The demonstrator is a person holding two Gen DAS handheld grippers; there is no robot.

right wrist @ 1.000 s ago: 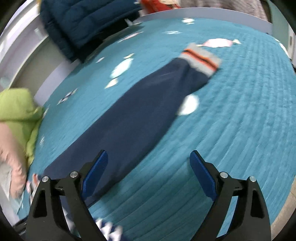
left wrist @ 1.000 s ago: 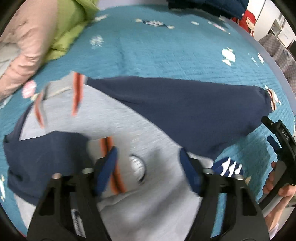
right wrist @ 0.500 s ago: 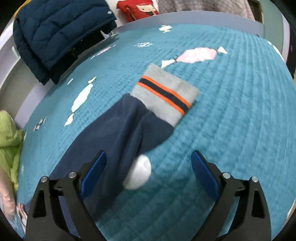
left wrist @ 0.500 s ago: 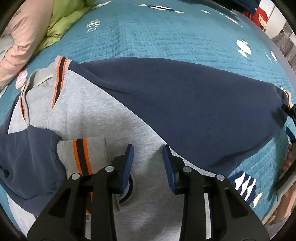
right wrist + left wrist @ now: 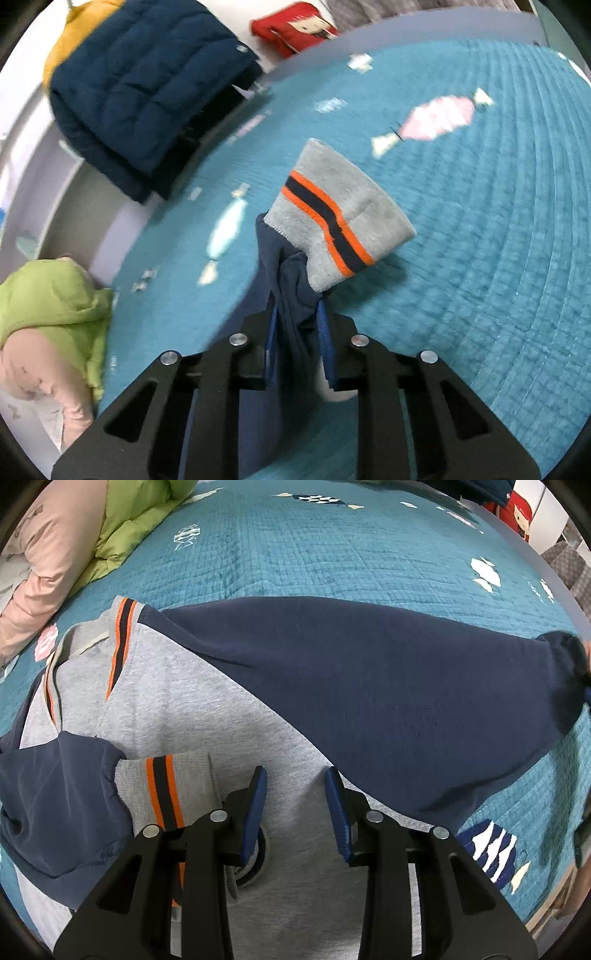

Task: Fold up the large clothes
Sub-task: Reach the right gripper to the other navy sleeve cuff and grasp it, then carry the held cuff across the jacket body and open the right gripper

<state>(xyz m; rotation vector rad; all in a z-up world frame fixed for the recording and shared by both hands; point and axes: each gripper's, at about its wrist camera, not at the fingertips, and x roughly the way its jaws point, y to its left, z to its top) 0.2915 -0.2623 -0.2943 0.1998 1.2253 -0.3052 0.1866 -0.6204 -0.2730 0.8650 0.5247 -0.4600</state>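
A grey sweatshirt (image 5: 192, 709) with navy sleeves lies flat on the teal quilt (image 5: 314, 546). One navy sleeve is folded onto its body, and the striped cuff (image 5: 162, 786) rests just left of my left gripper (image 5: 295, 775). That gripper points down at the grey body, its jaws partly open with nothing between the pads. The other navy sleeve (image 5: 388, 672) stretches out to the right. My right gripper (image 5: 297, 306) is closing, its pads pressing the bunched sleeve (image 5: 291, 280) just behind the grey cuff (image 5: 343, 214), which sticks out beyond the fingertips.
A green garment (image 5: 129, 524) and a pink one (image 5: 48, 554) are piled at the quilt's far left. A navy puffer jacket (image 5: 147, 85) and a red item (image 5: 291, 26) lie beyond the bed's far edge. Bare quilt (image 5: 498, 221) spreads right of the held cuff.
The left gripper's jaws narrowed and it sank toward the grey body. The right gripper travelled along the outstretched sleeve to its cuff end and closed on the navy fabric.
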